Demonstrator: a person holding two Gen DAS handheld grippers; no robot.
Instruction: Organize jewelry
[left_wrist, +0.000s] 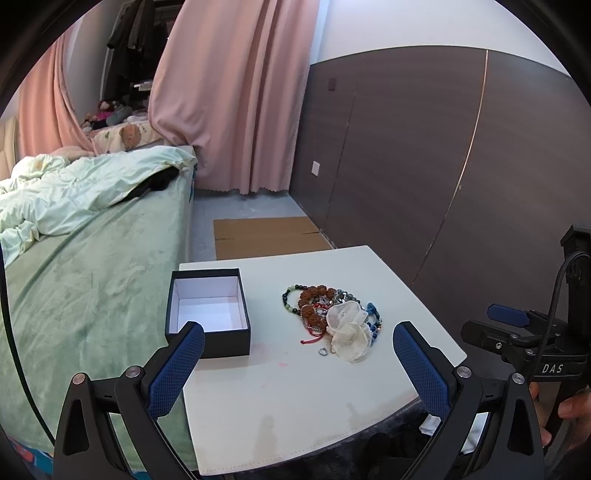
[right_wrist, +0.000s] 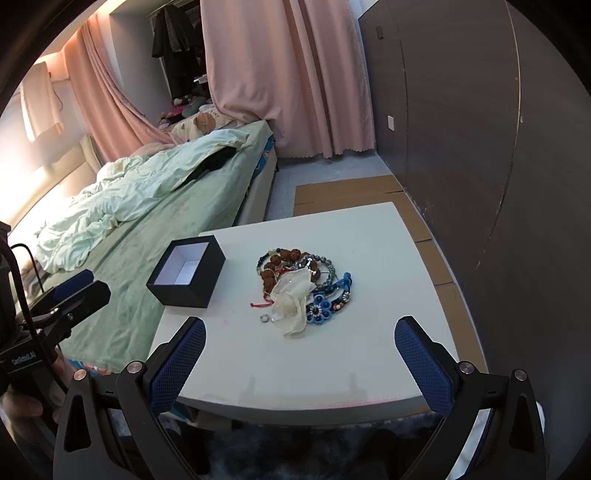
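Black tongs (left_wrist: 298, 363) with blue textured pads (left_wrist: 176, 369) (silver screws).

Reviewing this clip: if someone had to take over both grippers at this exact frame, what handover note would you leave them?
Left gripper: open, holding nothing, hovering over the near edge of the white table.
Right gripper: open, holding nothing, also short of the jewelry.
Black box: on the table's left side, lid off, white interior with nothing visible inside.
Jewelry pile: tangled heap to the right of the box, with beaded bracelets, a white fabric flower piece, a red cord and a blue knotted piece. A small silver ring lies at the pile's near edge.
Done: nothing moved into the box yet.
Left: pick the pieces apart, presumably into the box.
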